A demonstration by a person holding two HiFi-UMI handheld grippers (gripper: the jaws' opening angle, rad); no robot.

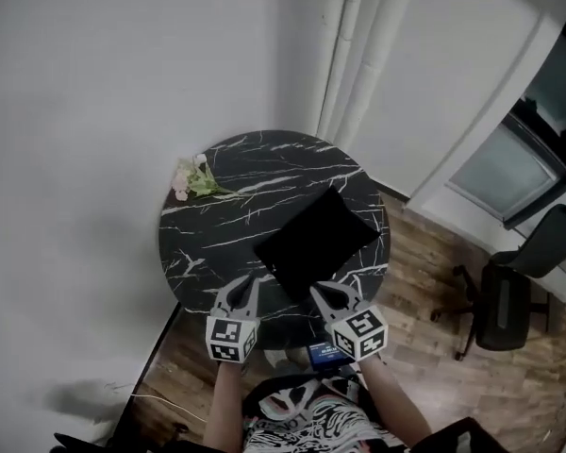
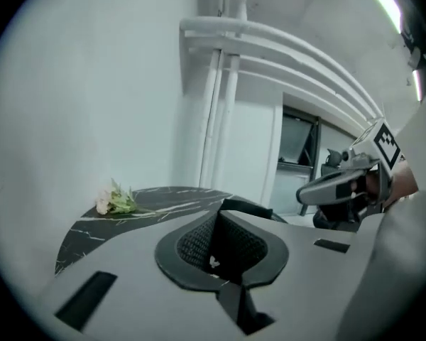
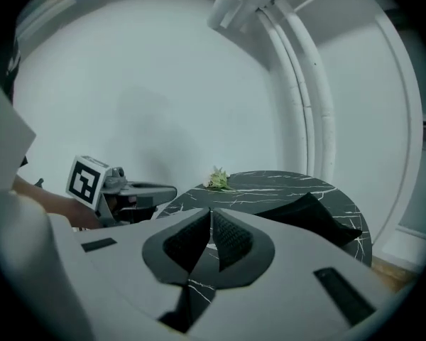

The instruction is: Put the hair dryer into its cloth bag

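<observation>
Left claw (image 1: 241, 293) and right claw (image 1: 327, 296) both shut, empty, at the near edge of the worktop (image 1: 236, 173). Cloth bag (image 1: 319, 239) lies flat mid-worktop, long axis diagonal near-left to far-right; mouth end unclear. Hair dryer not visible. Risk: bag's corner is close to the edge, so a nudge slides it off.
</observation>
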